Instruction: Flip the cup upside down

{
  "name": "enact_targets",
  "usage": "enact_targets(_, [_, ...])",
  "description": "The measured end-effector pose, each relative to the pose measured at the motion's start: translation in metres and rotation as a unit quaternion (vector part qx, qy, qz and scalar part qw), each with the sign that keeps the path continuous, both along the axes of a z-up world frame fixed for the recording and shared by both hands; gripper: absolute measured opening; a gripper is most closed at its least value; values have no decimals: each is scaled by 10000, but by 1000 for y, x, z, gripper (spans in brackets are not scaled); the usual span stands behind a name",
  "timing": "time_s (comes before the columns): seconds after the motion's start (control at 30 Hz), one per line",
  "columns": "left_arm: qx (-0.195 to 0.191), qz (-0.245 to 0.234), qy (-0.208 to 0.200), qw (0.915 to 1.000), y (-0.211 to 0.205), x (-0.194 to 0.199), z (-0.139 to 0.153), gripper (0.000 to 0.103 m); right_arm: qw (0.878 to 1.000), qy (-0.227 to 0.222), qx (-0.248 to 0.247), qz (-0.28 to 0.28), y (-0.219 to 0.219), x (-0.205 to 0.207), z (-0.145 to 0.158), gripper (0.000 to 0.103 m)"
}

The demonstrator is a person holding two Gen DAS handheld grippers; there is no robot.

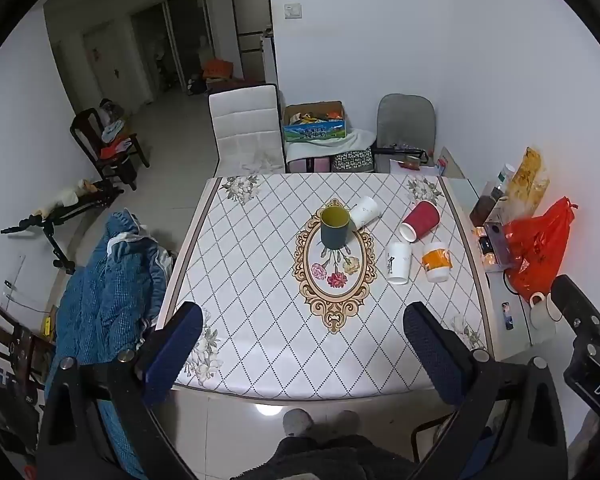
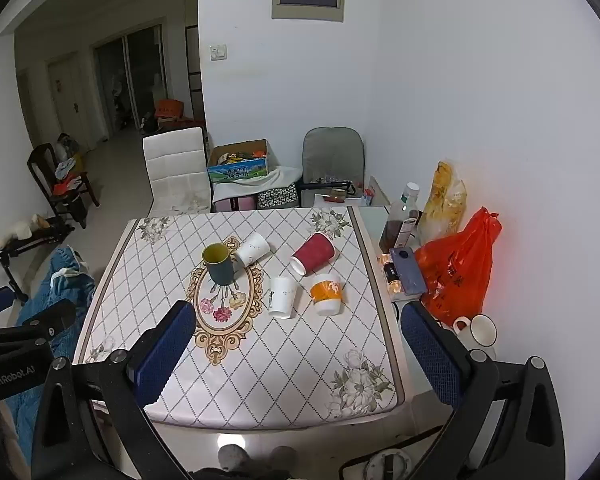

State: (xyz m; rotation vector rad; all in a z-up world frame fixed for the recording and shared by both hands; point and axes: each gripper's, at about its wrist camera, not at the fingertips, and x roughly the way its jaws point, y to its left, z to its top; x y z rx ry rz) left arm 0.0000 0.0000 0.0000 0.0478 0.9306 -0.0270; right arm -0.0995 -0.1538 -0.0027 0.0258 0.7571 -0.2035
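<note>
The dark cup (image 1: 335, 227) with the yellow-green inside stands upright, mouth up, near the middle of the table (image 1: 260, 280), on the far end of the oval flower medallion printed on the cloth; of the cups here it alone looks to need turning over, so I judge it the task's cup. Its long axis is vertical, and it lies straight ahead of and well beyond the left gripper (image 1: 302, 344), whose blue-padded fingers are spread wide and hold nothing, hovering over the near edge of the table. From the right gripper (image 2: 298, 354), also spread wide and holding nothing above the near edge, the cup (image 2: 219, 264) lies ahead and to the left, so the left hand seems the better lined up of the two. As far as can be seen the cup has nothing in it. Touching or just beside its right is a white paper cup (image 1: 365, 211) lying on its side, mouth toward the dark cup, which could be knocked in a side grasp. Further right a red paper cup (image 1: 420, 220) lies on its side, mouth toward the near edge. Nearer the near edge stand a white cup (image 1: 399, 263) and an orange-banded cup (image 1: 437, 262), both seemingly mouth down. Past the right edge of the table sits a white mug (image 2: 476, 330).
</note>
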Motion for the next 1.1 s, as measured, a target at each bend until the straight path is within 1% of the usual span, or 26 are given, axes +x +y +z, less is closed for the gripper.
enact_targets(0.27, [-4, 6, -31, 10000, 2, 0, 0, 103, 10000, 8, 38, 17, 2, 5, 2, 103])
enact_targets(0.5, [45, -11, -38, 10000, 2, 1, 0, 103, 10000, -17, 53, 38, 11, 1, 10, 103])
enact_targets(0.63, [12, 18, -54, 10000, 1, -1, 0, 103, 10000, -26, 87, 18, 6, -1, 7, 103])
enact_targets(0.73, [12, 17, -56, 10000, 1, -1, 0, 103, 10000, -13, 79, 42, 8, 1, 5, 103])
enact_targets(0.77, [10, 17, -53, 10000, 3, -1, 6, 103, 10000, -11, 82, 41, 8, 1, 5, 103])
enact_targets(1.1, [17, 15, -64, 10000, 3, -1, 6, 103, 9999, -22, 116, 91, 15, -2, 5, 103])
